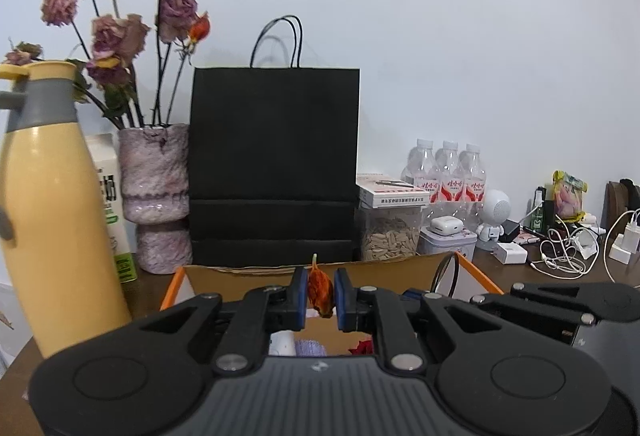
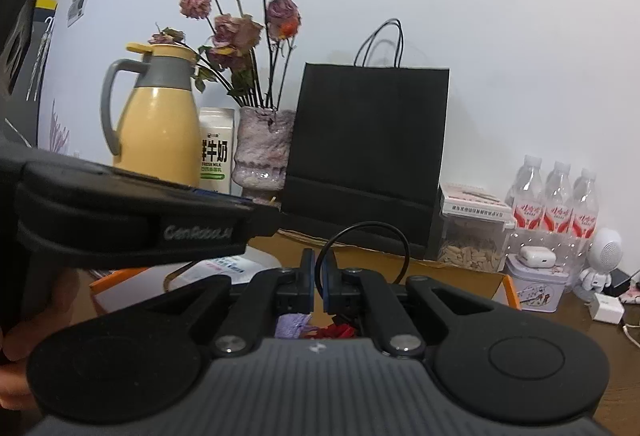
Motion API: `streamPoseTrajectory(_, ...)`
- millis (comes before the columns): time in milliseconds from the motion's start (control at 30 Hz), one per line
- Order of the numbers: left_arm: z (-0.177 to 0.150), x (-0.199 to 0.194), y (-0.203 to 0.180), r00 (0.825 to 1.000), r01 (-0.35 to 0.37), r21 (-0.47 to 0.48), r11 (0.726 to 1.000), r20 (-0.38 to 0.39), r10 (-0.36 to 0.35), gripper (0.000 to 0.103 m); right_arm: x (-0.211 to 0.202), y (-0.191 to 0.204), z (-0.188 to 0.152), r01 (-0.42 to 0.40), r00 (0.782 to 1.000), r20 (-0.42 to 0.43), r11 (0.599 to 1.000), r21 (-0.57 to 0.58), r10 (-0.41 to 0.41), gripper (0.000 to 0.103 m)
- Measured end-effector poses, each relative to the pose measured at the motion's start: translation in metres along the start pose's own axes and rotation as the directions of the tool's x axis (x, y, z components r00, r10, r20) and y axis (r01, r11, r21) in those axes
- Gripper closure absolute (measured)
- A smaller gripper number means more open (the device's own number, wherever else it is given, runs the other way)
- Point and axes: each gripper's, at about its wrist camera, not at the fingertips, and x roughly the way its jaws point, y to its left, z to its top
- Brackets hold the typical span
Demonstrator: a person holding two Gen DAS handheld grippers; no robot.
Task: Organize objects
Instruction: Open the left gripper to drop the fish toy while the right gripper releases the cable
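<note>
- Two grippers above cardboard box (image 1: 240,274):
- left gripper (image 1: 321,294) clamped on one dried flower (image 1: 320,292), upright, stem up
- right gripper (image 2: 319,282) closed on one black cable loop (image 2: 362,248)
- three water bottles (image 1: 448,171) on surface (image 1: 500,272)

1. Two grippers: the left gripper (image 1: 321,294) at 6 o'clock, the right gripper (image 2: 318,284) likewise.
2. One dried flower bud (image 1: 320,290) between the left pads.
3. One black cable loop (image 2: 362,236) between the right pads.
4. Three water bottles (image 1: 448,171) at 3 o'clock.
5. One black paper bag (image 1: 274,163) at centre.
6. One yellow jug (image 2: 160,127) at 9 o'clock.
7. One milk carton (image 2: 216,151).
8. One vase (image 1: 154,175) of dried roses.
9. One cardboard box (image 1: 248,276) at 6 o'clock.
</note>
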Motion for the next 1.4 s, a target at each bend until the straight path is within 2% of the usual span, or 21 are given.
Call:
streamPoseTrajectory(300,0.003,0.037,0.016,0.997,0.035,0.004,0.999,-0.063,-0.035,0.091,0.033,-0.022,0.001,-0.064,0.993,-0.101,0.997,0.036,0.067,0.099)
streamPoseTrajectory(467,0.002,0.048,0.018,0.997,0.021,0.017,1.000,-0.079,-0.020,0.088,0.045,-0.030,0.000,-0.090,0.981,-0.168,0.995,0.035,0.094,0.097)
streamPoseTrajectory(500,0.002,0.050,0.018,0.997,0.015,0.023,1.000,-0.081,-0.013,0.084,0.046,-0.031,-0.001,-0.092,0.978,-0.183,0.995,0.034,0.096,0.096)
streamPoseTrajectory(567,0.000,0.052,0.017,0.997,0.002,0.042,0.999,-0.076,0.002,0.056,0.050,-0.034,-0.002,-0.101,0.972,-0.209,0.994,0.038,0.107,0.092)
streamPoseTrajectory(600,0.000,0.053,0.016,0.997,-0.007,0.053,0.999,-0.070,0.011,0.047,0.052,-0.036,-0.003,-0.101,0.969,-0.221,0.994,0.044,0.108,0.079)
streamPoseTrajectory(633,0.000,0.053,0.016,0.998,-0.015,0.063,0.998,-0.062,0.019,0.031,0.053,-0.038,-0.003,-0.099,0.966,-0.234,0.994,0.048,0.107,0.054)
streamPoseTrajectory(667,0.000,0.052,0.016,0.998,-0.019,0.068,0.998,-0.053,0.023,0.017,0.053,-0.041,-0.003,-0.103,0.964,-0.238,0.993,0.056,0.114,0.043)
streamPoseTrajectory(700,0.000,0.051,0.016,0.999,-0.023,0.067,0.998,-0.040,0.025,0.012,0.052,-0.043,-0.003,-0.112,0.964,-0.237,0.992,0.061,0.124,0.033)
streamPoseTrajectory(767,-0.001,0.049,0.018,0.999,-0.029,0.054,0.998,-0.013,0.030,0.004,0.049,-0.046,0.000,-0.125,0.961,-0.241,0.990,0.070,0.138,0.026)
streamPoseTrajectory(833,-0.002,0.048,0.019,0.999,-0.038,0.039,0.999,-0.001,0.038,0.001,0.046,-0.048,0.002,-0.136,0.960,-0.236,0.987,0.087,0.153,0.017)
streamPoseTrajectory(933,-0.003,0.049,0.018,0.999,-0.049,0.034,0.998,-0.009,0.050,0.001,0.044,-0.051,0.004,-0.166,0.950,-0.247,0.980,0.113,0.190,0.008)
streamPoseTrajectory(1167,-0.005,0.044,0.018,0.998,-0.059,0.017,0.998,0.010,0.059,0.001,0.038,-0.045,0.005,-0.156,0.960,-0.220,0.984,0.083,0.171,0.007)
streamPoseTrajectory(1333,-0.008,0.040,0.017,0.997,-0.070,0.002,0.998,0.019,0.070,0.001,0.028,-0.033,0.004,-0.143,0.971,-0.190,0.989,0.023,0.144,0.000)
streamPoseTrajectory(1400,-0.010,0.035,0.016,0.997,-0.073,-0.004,0.997,0.027,0.073,0.000,0.022,-0.029,0.002,-0.135,0.975,-0.176,0.991,0.003,0.133,0.000)
